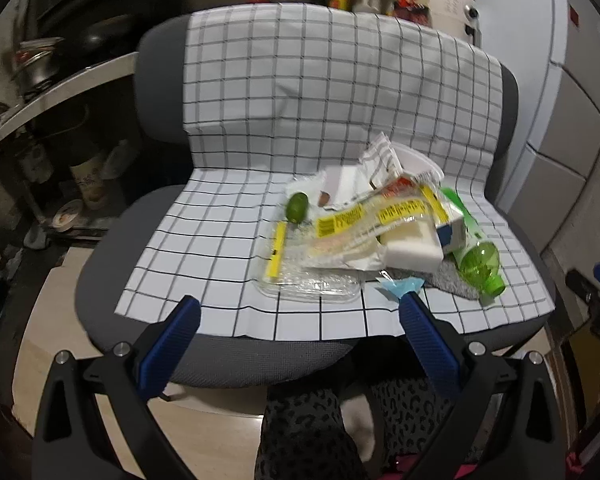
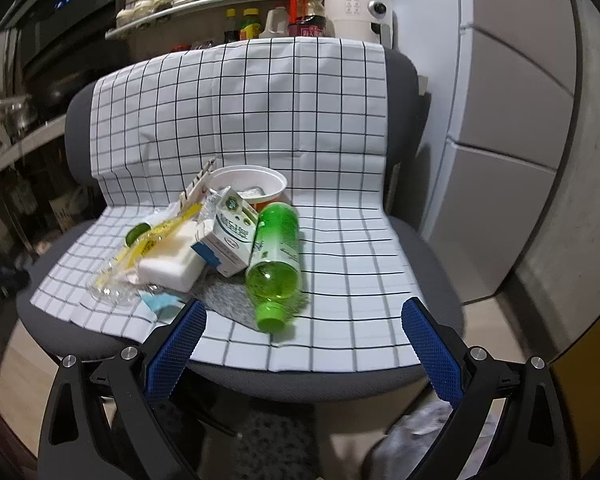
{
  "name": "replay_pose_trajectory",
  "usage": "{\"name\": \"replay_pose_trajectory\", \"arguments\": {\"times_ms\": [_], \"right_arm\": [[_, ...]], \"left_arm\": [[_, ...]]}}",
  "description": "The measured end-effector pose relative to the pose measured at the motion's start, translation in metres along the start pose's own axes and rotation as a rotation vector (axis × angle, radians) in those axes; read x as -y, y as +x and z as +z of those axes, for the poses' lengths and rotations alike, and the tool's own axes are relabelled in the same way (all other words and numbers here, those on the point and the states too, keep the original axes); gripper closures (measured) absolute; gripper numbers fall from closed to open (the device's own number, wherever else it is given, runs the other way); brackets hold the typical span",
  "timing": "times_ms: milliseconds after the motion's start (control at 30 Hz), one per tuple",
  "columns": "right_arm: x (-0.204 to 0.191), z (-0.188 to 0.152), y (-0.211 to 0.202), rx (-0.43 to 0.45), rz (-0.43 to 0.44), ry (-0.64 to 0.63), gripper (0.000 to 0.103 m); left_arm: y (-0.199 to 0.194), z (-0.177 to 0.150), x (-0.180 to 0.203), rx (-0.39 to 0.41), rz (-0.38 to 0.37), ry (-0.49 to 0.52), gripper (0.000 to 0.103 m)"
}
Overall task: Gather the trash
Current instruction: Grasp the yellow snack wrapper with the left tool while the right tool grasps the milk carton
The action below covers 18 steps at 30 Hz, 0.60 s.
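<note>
Plainly both the left gripper (image 1: 300,312) and right gripper (image 2: 303,314) gape empty before the seemingly heaped trash (image 2: 204,240).

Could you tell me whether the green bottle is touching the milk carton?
Touching: in the right wrist view the green bottle lies against the milk carton, with no cloth visible between them.

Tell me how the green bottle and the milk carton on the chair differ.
The green bottle is clear green plastic and round; the milk carton is white and blue card, with flat sides. The bottle lies flat, its cap toward the camera and shut; the carton is tipped at an angle, its top torn open. The bottle is the longer of the two. Both lie in the same heap on the checked cloth, side by side.
</note>
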State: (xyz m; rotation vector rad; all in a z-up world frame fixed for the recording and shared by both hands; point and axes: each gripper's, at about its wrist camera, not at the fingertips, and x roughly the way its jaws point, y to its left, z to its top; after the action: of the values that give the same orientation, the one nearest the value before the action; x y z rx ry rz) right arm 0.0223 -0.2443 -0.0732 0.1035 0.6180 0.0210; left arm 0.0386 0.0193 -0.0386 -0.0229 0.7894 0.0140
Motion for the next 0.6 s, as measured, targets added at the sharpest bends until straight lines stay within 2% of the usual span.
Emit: {"name": "replay_pose_trajectory", "arguments": {"times_ms": [100,200,333,467,500,533,600], "right_arm": [[0.003,0.002,0.015,0.007,0.096,0.025,0.006],[0.004,0.002,0.031,-0.031,0.149,0.045,0.006],[0.000,0.006,0.047,-0.047,0.145,0.034,0.006],[0.003,0.008,0.055,-0.044,0.158,0.042,0.006],[0.003,0.009,0.056,-0.039,0.153,0.042,0.006],[0.004,0.009,0.058,-0.038,0.149,0.042,0.006],[0.006,0.009,0.063,-0.039,0.146,0.045,0.006]], "left_arm": [[0.022,0.001,0.008,-0.009,0.016,0.050,0.007],[0.047,0.004,0.013,-0.038,-0.046,0.077,0.007],[0.069,0.012,0.021,-0.055,-0.088,0.096,0.007],[0.090,0.020,0.032,-0.042,-0.041,0.182,0.007],[0.095,0.022,0.033,-0.045,-0.027,0.192,0.008],[0.100,0.025,0.033,-0.045,-0.018,0.202,0.016],[0.109,0.028,0.035,-0.049,-0.006,0.237,0.021]]}}
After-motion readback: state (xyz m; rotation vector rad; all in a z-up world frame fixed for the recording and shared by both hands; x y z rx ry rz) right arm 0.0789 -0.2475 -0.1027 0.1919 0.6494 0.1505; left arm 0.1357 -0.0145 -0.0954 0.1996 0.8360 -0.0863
